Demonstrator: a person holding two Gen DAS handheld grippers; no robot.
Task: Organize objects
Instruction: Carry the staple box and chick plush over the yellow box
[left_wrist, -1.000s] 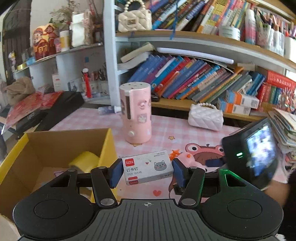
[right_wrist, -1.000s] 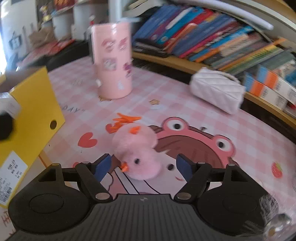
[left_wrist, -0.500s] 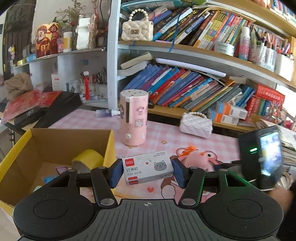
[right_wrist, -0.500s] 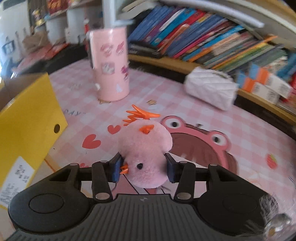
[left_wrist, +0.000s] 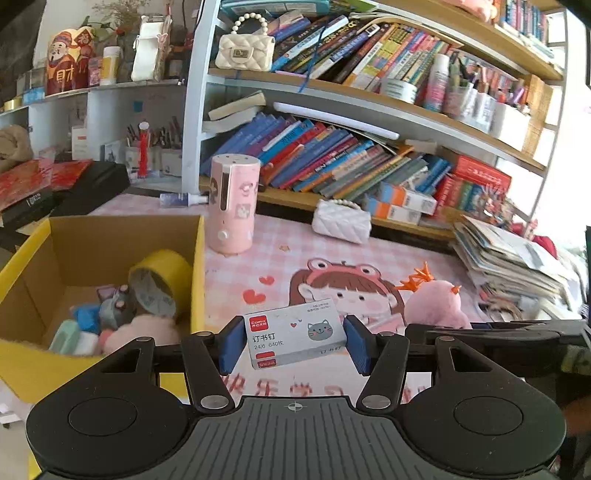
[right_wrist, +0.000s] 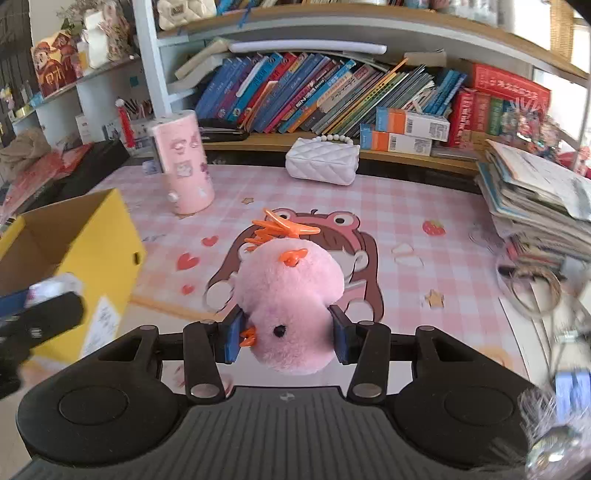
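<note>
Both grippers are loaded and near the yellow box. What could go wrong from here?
The staple box sits tilted between the left gripper pads, so it may slip. The right gripper squeezes only the low part of the soft pink plush chick, which could squirm loose. The cardboard box is already crowded.

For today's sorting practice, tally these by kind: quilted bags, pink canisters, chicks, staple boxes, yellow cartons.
Quilted bags: 2
Pink canisters: 1
Chicks: 1
Staple boxes: 1
Yellow cartons: 1
Total: 6
</note>
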